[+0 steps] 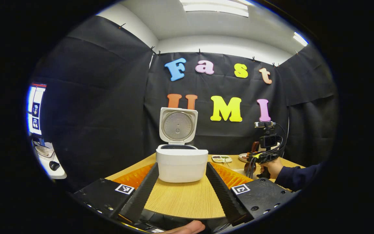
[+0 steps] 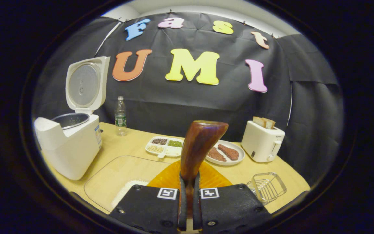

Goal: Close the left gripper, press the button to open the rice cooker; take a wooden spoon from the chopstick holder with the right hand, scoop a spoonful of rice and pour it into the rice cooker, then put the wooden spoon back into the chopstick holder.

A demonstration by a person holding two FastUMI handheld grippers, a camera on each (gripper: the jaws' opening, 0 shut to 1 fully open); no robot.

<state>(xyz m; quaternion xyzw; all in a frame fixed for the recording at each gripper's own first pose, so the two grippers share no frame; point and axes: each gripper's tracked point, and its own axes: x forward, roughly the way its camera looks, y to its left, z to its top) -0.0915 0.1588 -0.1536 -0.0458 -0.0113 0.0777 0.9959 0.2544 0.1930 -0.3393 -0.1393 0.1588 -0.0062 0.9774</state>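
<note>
The white rice cooker (image 1: 181,164) stands on the wooden table (image 1: 183,198) with its lid (image 1: 178,125) swung up. My left gripper (image 1: 182,166) is open wide just in front of it, one finger to either side, touching nothing. In the right gripper view the cooker (image 2: 71,148) is at the left and its dark inner pot (image 2: 71,119) shows. My right gripper (image 2: 189,178) is shut on the handle of a brown wooden spoon (image 2: 201,139), whose bowl points up; I cannot tell if it holds rice. White rice (image 2: 127,192) lies in a clear glass dish (image 2: 115,175) just left of it.
A water bottle (image 2: 120,116), a divided dish of beans (image 2: 165,146), a plate of meat (image 2: 225,152), a toaster with bread (image 2: 262,140) and a wire basket (image 2: 268,187) stand on the table. A hand in a dark sleeve (image 1: 292,175) holds the right gripper (image 1: 265,156). A monitor (image 1: 36,110) is far left.
</note>
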